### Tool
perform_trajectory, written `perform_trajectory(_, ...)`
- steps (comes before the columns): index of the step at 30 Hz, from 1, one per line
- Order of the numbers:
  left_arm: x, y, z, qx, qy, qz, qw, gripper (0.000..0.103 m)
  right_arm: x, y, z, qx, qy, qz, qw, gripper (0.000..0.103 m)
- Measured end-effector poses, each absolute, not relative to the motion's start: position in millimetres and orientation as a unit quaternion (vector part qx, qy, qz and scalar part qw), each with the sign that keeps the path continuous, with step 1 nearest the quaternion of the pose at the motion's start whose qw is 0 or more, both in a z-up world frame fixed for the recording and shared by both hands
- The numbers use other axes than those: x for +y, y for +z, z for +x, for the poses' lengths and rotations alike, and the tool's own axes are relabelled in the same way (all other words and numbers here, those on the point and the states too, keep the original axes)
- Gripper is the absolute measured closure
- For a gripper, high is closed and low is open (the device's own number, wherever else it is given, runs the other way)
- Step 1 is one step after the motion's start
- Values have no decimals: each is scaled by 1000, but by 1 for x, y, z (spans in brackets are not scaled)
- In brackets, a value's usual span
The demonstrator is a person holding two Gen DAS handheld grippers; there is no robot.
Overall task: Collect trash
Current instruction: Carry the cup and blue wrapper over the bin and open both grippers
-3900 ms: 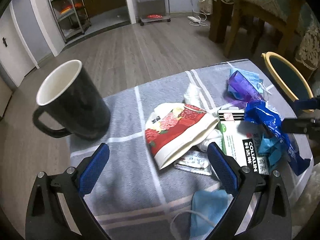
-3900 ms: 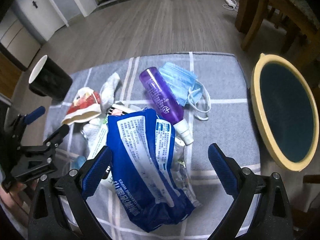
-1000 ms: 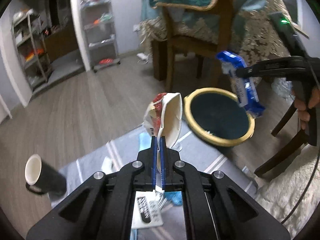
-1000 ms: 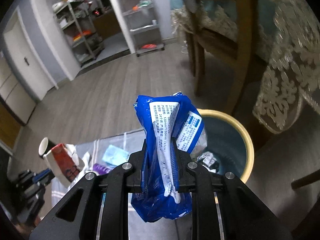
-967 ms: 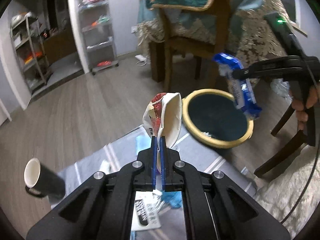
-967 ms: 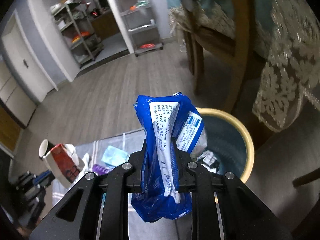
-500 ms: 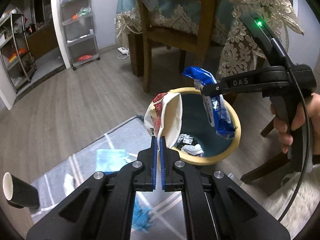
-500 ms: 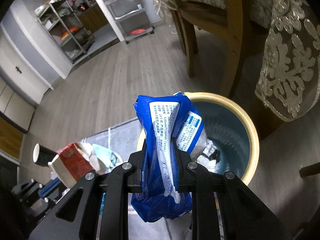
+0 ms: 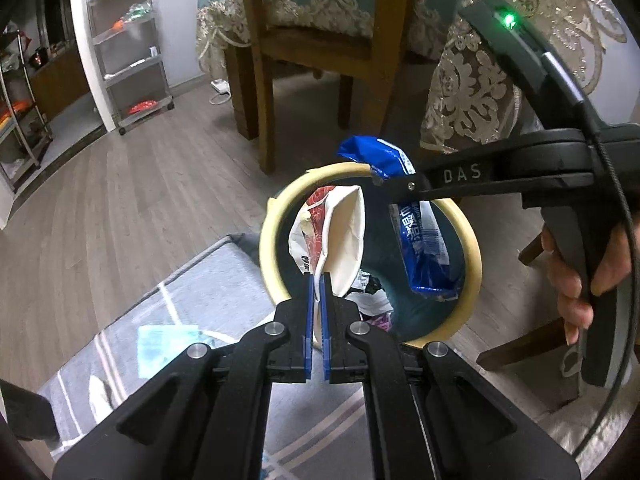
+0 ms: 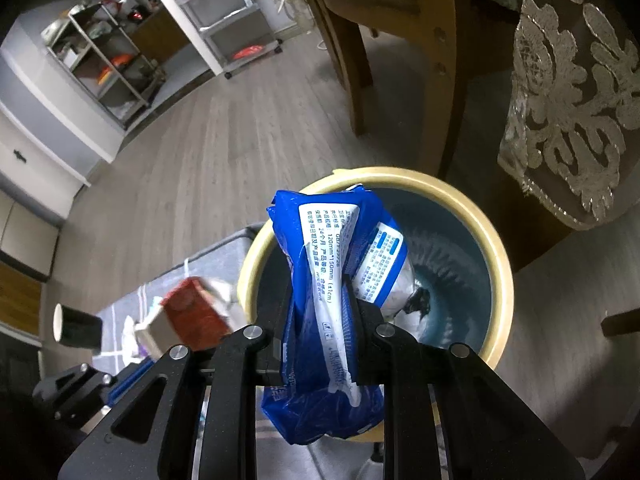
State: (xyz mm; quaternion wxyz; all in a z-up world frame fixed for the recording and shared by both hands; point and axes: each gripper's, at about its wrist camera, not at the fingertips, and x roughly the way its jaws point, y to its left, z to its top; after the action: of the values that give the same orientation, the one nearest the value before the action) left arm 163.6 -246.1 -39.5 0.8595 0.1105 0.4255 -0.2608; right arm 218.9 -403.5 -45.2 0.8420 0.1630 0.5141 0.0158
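Since half a second ago both pieces of trash have been carried farther over the bin (image 9: pixel 474 240), whose cream rim now rings them in the left wrist view. The left gripper (image 9: pixel 316 312) is pressed together on the bottom edge of a crushed paper cup (image 9: pixel 340 228), flattened into a pointed shell with a plain white inside and a red printed outside. The cup is held upright above the near left part of the bin mouth; in the right wrist view it appears blurred, as a red and white shape (image 10: pixel 190 314) just beside the rim. The right gripper (image 10: pixel 320 320) is clamped on a blue wrapper (image 10: pixel 332 280), a crinkled plastic pack with white panels of small printed text, pinched near its middle so that both ends bulge past the fingers. In the left wrist view the wrapper (image 9: pixel 424 240) is seen hanging from the right gripper (image 9: pixel 384 184) over the far right half of the bin, its lower end below rim level. The two items are near each other but apart. The bin is dark teal inside, and crumpled white and dark scraps (image 9: pixel 370 300) are lying at its bottom. A grey cloth (image 9: pixel 168 300) with pale stripes lies just beside the bin, and a black mug (image 10: pixel 76 326) with a white inside is seen on its far side.
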Motion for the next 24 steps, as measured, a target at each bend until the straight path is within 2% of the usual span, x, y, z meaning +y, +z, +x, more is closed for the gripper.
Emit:
perform_trajectory(11, -261, -47, 177, 429, -259, 90, 860, 101, -422, -53, 216, 506, -9, 211, 836, 78)
perform_trajectory(24, -257, -54, 172, 428, -258, 100, 861, 101, -423, -53, 215, 507, -9, 203, 837, 75)
